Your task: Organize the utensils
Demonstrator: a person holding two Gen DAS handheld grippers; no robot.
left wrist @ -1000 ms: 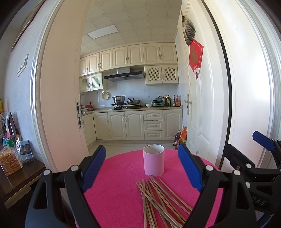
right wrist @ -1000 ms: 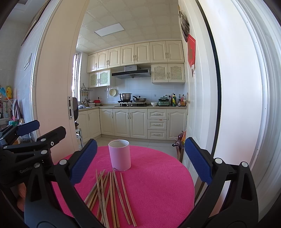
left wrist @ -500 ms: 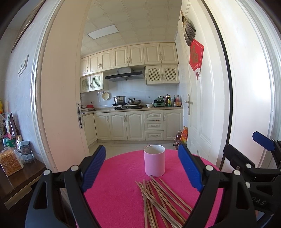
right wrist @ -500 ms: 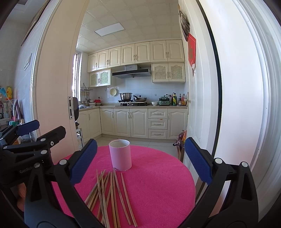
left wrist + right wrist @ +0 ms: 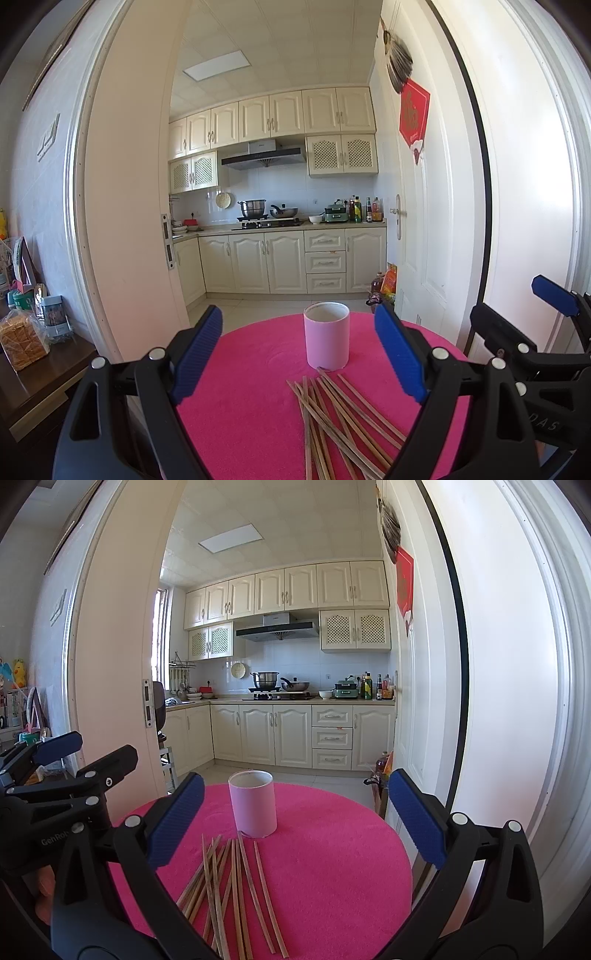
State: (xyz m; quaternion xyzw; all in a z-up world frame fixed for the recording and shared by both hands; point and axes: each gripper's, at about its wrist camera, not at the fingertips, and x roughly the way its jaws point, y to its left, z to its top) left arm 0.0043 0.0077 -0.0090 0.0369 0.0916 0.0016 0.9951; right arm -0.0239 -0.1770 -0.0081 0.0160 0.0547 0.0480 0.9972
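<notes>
Currently both the left tongs (image 5: pixel 298 352) and the right tongs (image 5: pixel 295 814) gape wide, holding nothing, above the near edge of the pink round counter (image 5: pixel 251 373). Wooden chopsticks (image 5: pixel 332 417) lie loosely scattered just before an upright pink cup (image 5: pixel 327 341) near the far edge.

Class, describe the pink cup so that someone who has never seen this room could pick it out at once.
Find the round table covered in bright pink cloth in front of the kitchen doorway. Near its far side stands the pink cup, upright and open at the top, just beyond a loose pile of wooden chopsticks. It is the only standing thing on the table, and paler than the cloth.
</notes>
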